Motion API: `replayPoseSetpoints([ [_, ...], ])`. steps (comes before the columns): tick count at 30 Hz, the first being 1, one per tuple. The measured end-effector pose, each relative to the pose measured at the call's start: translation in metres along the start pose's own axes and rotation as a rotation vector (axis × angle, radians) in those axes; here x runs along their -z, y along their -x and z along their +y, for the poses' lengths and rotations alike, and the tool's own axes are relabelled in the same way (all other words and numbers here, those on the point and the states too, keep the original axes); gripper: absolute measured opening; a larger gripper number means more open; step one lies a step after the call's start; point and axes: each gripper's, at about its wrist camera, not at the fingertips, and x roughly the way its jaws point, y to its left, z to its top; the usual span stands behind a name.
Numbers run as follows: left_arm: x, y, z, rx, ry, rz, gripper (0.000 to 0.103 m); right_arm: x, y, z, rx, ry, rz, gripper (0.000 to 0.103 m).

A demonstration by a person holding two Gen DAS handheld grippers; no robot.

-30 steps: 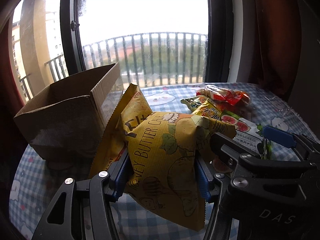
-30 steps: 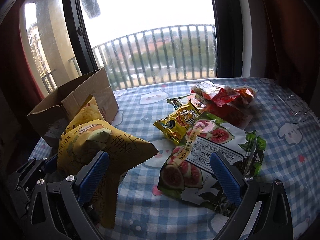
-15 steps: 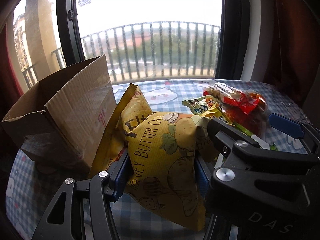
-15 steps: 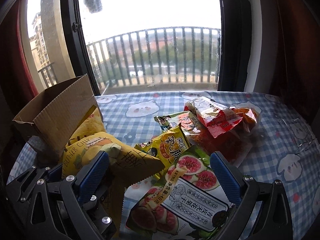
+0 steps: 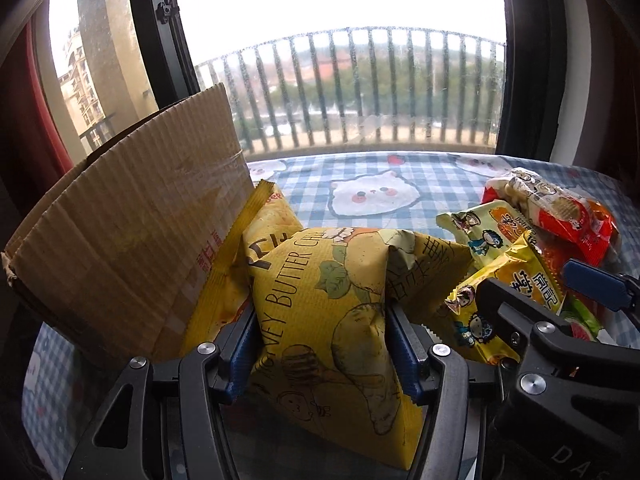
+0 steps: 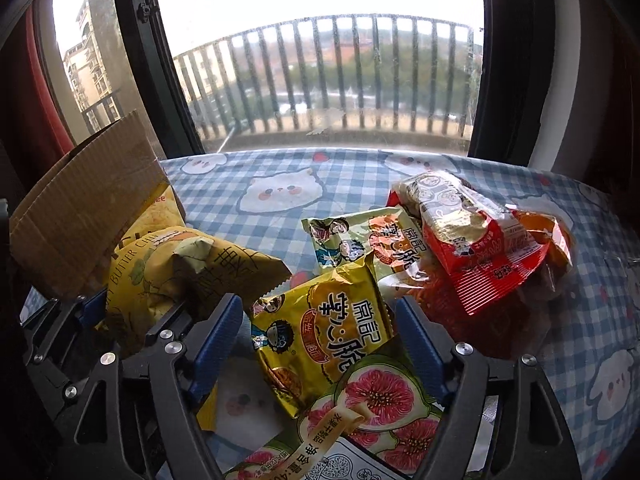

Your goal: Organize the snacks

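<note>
My left gripper (image 5: 322,344) is shut on a yellow honey butter chip bag (image 5: 332,312), held just right of an open cardboard box (image 5: 120,236). The bag (image 6: 188,272) and box (image 6: 84,200) also show in the right wrist view at left. My right gripper (image 6: 320,344) is open, its jaws on either side of a small yellow noodle snack packet (image 6: 332,340) that lies on a fig snack bag (image 6: 376,404). The right gripper (image 5: 560,308) also shows in the left wrist view at lower right.
A second noodle packet (image 6: 360,236) and red snack bags (image 6: 480,248) lie beyond on the blue checked tablecloth (image 6: 280,196). A window with balcony railing stands behind the table. A dark curtain hangs at right.
Both grippers have moved forward. The box and snack pile are closer. My right gripper's jaws now flank the yellow noodle packet. The left still holds the chip bag.
</note>
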Motion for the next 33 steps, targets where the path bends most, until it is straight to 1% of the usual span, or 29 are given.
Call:
replayPoseSetpoints([
  [3, 0.000, -0.002, -0.002, -0.012, -0.031, -0.010, 0.060, -0.002, -0.007, -0.003, -0.008, -0.012, 0.014, 0.081],
  [7, 0.000, -0.003, 0.000, 0.003, -0.038, -0.007, 0.061, -0.003, -0.014, -0.006, -0.010, -0.023, 0.032, 0.081],
  [9, 0.000, -0.002, 0.000, 0.008, -0.043, -0.010, 0.061, -0.003, -0.016, -0.007, 0.006, -0.026, 0.036, 0.081],
  [14, 0.003, 0.001, 0.000, 0.017, -0.063, -0.014, 0.061, -0.003, -0.025, -0.012, -0.017, -0.052, 0.064, 0.081],
  [17, 0.008, 0.005, -0.003, 0.018, -0.082, -0.023, 0.061, 0.000, -0.025, -0.013, -0.009, -0.058, 0.087, 0.081],
  [19, 0.011, 0.007, -0.004, 0.027, -0.096, -0.025, 0.061, 0.005, -0.022, -0.013, -0.023, -0.077, 0.101, 0.076],
  [21, 0.013, 0.011, -0.004, 0.036, -0.099, -0.028, 0.061, 0.010, -0.018, -0.013, -0.036, -0.109, 0.106, 0.067],
  [23, 0.014, 0.013, -0.001, 0.052, -0.090, -0.025, 0.061, 0.011, -0.009, -0.011, -0.015, -0.103, 0.086, 0.059],
  [24, 0.015, 0.014, 0.000, 0.060, -0.082, -0.025, 0.060, 0.012, -0.005, -0.009, -0.005, -0.097, 0.078, 0.051],
  [25, 0.015, 0.016, 0.002, 0.070, -0.076, -0.023, 0.060, 0.013, -0.001, -0.008, 0.004, -0.092, 0.069, 0.051],
  [26, 0.016, 0.017, 0.003, 0.076, -0.071, -0.021, 0.060, 0.014, 0.004, -0.007, 0.011, -0.093, 0.061, 0.045],
  [27, 0.017, 0.018, 0.003, 0.081, -0.071, -0.020, 0.060, 0.016, 0.007, -0.004, 0.017, -0.089, 0.052, 0.044],
  [29, 0.019, 0.021, 0.005, 0.090, -0.067, -0.019, 0.060, 0.020, 0.015, -0.002, 0.028, -0.086, 0.038, 0.039],
  [33, 0.022, 0.026, 0.008, 0.108, -0.061, -0.013, 0.060, 0.025, 0.025, 0.006, 0.042, -0.083, 0.022, 0.036],
])
